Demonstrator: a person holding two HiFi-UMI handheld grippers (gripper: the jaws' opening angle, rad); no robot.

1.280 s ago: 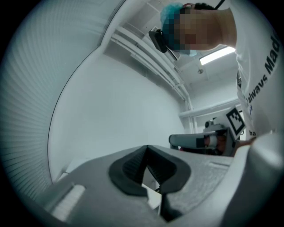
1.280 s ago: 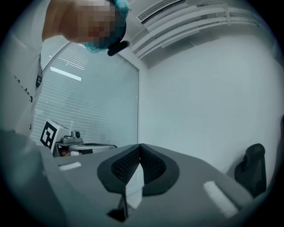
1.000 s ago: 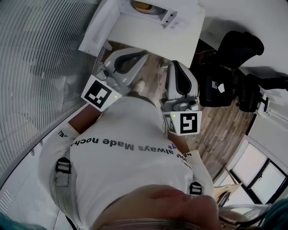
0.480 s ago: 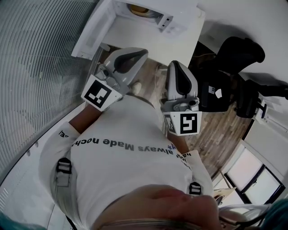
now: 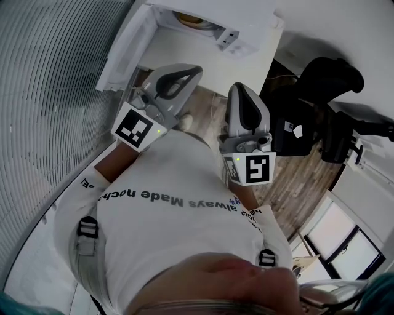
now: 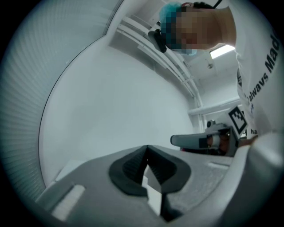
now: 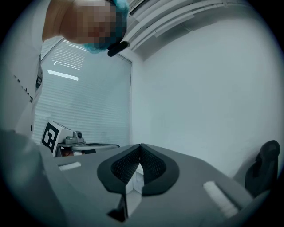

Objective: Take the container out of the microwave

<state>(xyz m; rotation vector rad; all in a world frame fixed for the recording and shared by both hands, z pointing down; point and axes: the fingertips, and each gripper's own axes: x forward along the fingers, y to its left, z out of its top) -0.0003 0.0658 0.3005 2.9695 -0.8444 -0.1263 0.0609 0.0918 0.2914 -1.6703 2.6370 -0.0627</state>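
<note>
1. Left gripper (image 5: 194, 69): jaws closed tip to tip, nothing held.
2. Right gripper (image 5: 239, 87): likewise closed, empty (both short of the microwave).
3. Microwave (image 5: 249, 24): door (image 5: 120, 52) open, container (image 5: 192, 18) inside.

Status: removal not begun; reach, grasp and withdrawal remain.

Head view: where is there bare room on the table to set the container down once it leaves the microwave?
The table is bare in front of the microwave, from the open door on the left across to its right edge; nothing stands there. The container sits inside the opening. Right of the table, a black chair crowds the floor.
</note>
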